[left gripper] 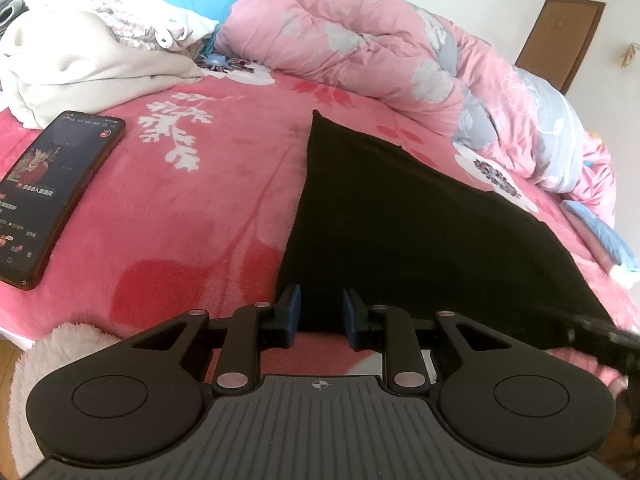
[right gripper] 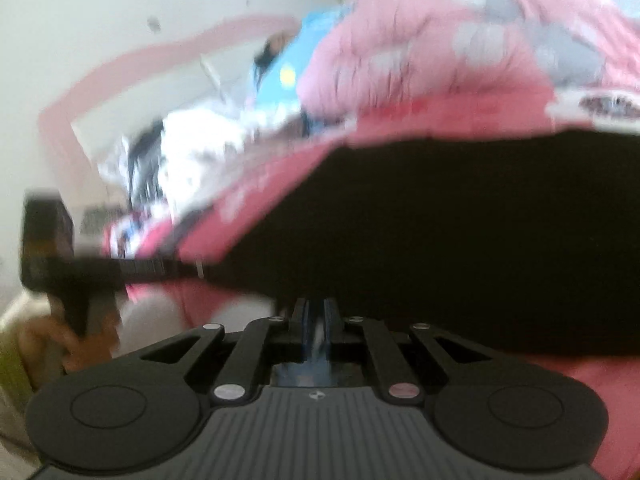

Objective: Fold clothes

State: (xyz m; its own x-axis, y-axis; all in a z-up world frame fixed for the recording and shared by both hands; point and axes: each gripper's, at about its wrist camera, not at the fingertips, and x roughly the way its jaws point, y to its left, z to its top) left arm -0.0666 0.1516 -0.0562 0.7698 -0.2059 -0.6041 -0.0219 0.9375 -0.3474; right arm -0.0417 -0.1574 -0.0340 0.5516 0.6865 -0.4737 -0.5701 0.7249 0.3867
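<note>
Here, one black garment (left gripper: 400,220) lies spread flat on a bed covered by a pink floral blanket (left gripper: 192,208), its near edge at the bed's front. One smartphone (left gripper: 52,196), screen lit, rests on the blanket to the garment's left, well apart from it. Beyond it sit a heap of white clothes (left gripper: 80,56) and one rumpled pink quilt (left gripper: 352,40). Two tools are at work. The left hand-held gripper (left gripper: 320,312) has its blue-padded jaws a little apart, straddling the garment's near edge; whether the pads press the cloth cannot be told. The right hand-held gripper (right gripper: 316,320), seen through heavy blur, has its jaws drawn almost together at the garment's near edge; whether cloth is pinched between them cannot be told.
</note>
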